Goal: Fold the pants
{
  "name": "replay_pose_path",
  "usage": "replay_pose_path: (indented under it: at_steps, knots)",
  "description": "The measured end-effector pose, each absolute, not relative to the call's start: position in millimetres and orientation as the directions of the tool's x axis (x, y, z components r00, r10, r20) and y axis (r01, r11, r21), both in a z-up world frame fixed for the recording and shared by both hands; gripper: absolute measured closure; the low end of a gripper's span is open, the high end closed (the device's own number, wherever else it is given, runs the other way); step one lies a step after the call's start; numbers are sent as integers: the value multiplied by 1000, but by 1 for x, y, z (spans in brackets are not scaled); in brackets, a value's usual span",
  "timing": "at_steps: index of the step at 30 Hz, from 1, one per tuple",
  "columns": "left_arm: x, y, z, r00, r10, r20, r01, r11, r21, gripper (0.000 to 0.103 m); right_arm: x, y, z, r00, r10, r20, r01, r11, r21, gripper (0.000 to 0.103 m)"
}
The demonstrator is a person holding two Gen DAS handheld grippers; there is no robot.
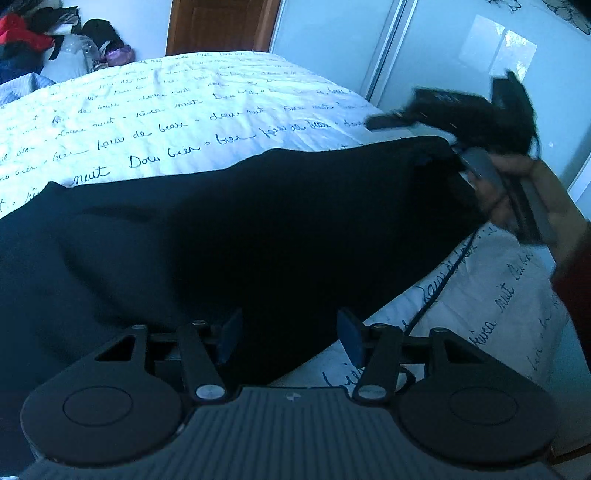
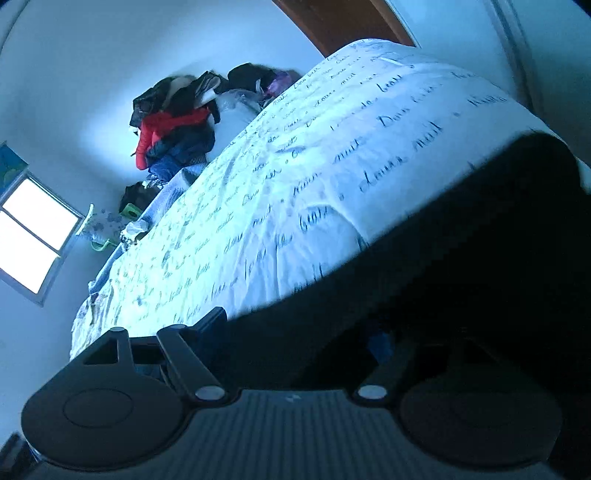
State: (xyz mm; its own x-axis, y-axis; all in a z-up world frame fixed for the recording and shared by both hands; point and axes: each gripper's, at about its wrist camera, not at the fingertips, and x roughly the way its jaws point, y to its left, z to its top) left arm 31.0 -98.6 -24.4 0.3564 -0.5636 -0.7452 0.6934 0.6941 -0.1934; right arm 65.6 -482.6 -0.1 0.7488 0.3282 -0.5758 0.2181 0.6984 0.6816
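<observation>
On the bed (image 1: 207,110) the dark pants (image 1: 258,229) lie spread, soft and limp, so best pinched at an edge or hem, while the left tool (image 1: 288,336) and right tool (image 2: 295,332) both stand apart over the cloth, gripping nothing.

This was a bedroom in a home. A wide bed (image 1: 207,107) filled the room, covered with a white bedspread (image 2: 303,177) printed in handwritten script. Beyond its far edge, clothes (image 2: 173,129) lay piled against a pale wall. A wooden door (image 1: 221,26) stood at the far end, sliding wardrobe doors (image 1: 443,55) on the right, and a bright window (image 2: 33,236) on the left.
</observation>
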Motion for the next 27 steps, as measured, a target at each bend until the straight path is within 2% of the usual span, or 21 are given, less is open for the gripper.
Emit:
replay_pose_path:
  at_steps: [5,16,23,27]
  knots:
    - [32,-102,-28,348,-554,-756,695,694,-188,43,109,-484,5,731,308,-609,224,734,641,24]
    - [37,-104,-31,347,-553,-758,674,708,-208,42,147,-490,40,688,258,-678,233,807,543,24]
    - [43,-102,-30,342,-557,-757,663,713,-226,42,154,-478,66,575,103,-812,123,970,210,24]
    - [47,-102,-32,343,-565,-751,649,720,-245,40,155,-494,64,589,251,-768,98,921,377,24]
